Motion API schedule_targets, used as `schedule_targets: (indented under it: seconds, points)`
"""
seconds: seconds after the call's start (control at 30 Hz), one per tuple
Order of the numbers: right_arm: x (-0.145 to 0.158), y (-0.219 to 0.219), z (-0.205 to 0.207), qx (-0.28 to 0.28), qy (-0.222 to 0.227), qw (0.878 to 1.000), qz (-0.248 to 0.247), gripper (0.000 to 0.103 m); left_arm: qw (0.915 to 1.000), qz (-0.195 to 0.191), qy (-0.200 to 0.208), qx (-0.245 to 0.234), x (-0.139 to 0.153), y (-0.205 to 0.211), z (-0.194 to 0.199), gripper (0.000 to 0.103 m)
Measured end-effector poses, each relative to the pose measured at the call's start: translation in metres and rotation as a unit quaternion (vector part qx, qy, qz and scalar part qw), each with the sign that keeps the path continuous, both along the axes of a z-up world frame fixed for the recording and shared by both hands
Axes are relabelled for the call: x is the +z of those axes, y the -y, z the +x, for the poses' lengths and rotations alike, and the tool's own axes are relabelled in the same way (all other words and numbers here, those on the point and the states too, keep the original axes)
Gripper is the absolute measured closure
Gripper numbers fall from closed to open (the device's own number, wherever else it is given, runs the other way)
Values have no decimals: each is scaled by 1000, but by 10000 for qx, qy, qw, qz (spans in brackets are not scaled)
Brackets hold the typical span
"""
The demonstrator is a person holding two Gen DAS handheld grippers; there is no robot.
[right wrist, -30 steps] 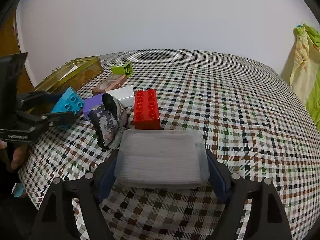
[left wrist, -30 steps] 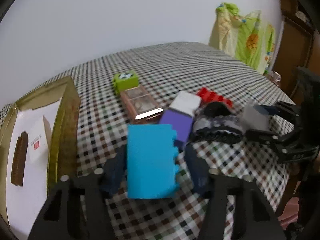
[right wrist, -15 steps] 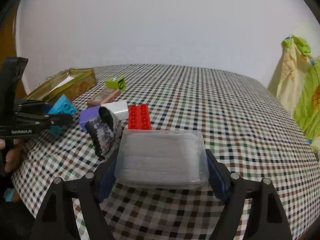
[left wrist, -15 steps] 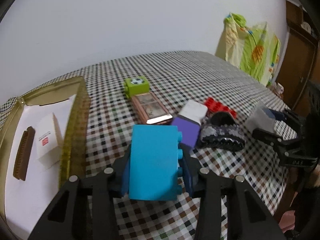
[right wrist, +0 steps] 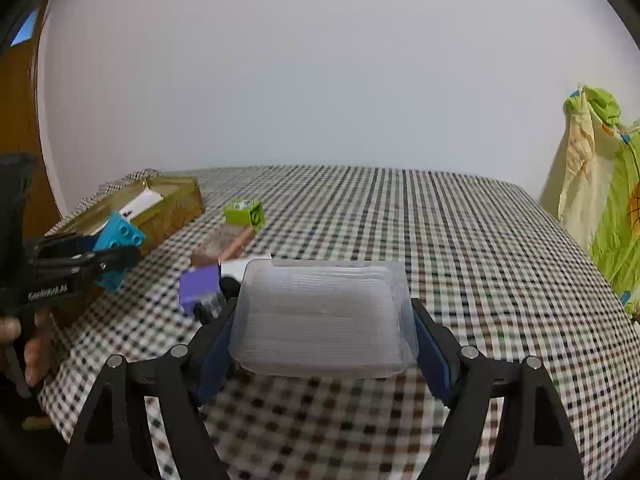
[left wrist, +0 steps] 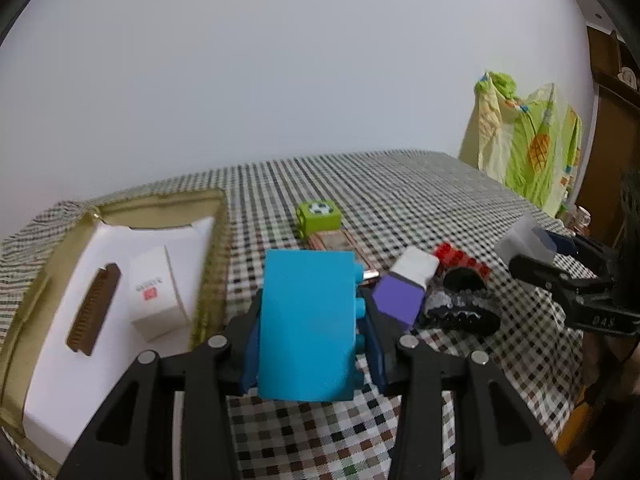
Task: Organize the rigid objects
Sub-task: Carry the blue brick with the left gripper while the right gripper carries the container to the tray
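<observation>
My left gripper point(left wrist: 312, 336) is shut on a light blue toy brick point(left wrist: 308, 324) and holds it above the checked table, just right of the gold tin box point(left wrist: 218, 240). My right gripper point(right wrist: 320, 328) is shut on a clear plastic box point(right wrist: 324, 316), lifted above the table. The left gripper and blue brick show in the right wrist view point(right wrist: 118, 240) beside the tin point(right wrist: 172, 208). On the table lie a green cube point(left wrist: 319, 218), a brown flat case point(left wrist: 336, 242), a purple-and-white block point(left wrist: 404, 292), a red brick point(left wrist: 460, 258) and a black patterned hair clip point(left wrist: 460, 308).
The tin box holds a white liner point(left wrist: 52, 368), a brown comb point(left wrist: 94, 314) and a small white box point(left wrist: 154, 292). A yellow-green cloth point(left wrist: 528, 148) hangs past the table's far right. The table's front edge is near both grippers.
The left gripper closed on the blue brick, lifted it and moved left toward the tin. The right gripper rose and drew back with the clear box.
</observation>
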State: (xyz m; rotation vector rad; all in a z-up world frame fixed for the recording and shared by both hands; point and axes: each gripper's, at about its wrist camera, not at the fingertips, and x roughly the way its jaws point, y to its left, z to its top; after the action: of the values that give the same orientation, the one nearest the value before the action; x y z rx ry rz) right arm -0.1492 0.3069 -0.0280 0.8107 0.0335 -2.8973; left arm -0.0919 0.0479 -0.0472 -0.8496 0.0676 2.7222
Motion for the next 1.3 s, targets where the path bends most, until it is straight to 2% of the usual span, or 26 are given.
schedule_targets:
  seconds: [0.23,0.3,0.6,0.7,1.07,1.3]
  points:
    - [15,4,-7,-122,-320,9994,-102,22,9991,-1,-373,204,7,4,8,61]
    - [20,8,-6,-170,-491,9986,30,22,9987,39,-424,278,7,7,9,61]
    - [23,23,-16,-129,-693,9973,-185,22,9957,184,-588,690,10,19,13,61]
    - [26,28,-13,-170,-880,9957,-247,22,9939,232,-659,854,10,23,15,61]
    - [30,47,-12,-155,-1223,9918,-349,22,9918,527,-653,967,11,35,17,61]
    - [32,66,-12,-72,-1305,9912,-213,22,9877,710,-697,1207,11,49,18,61]
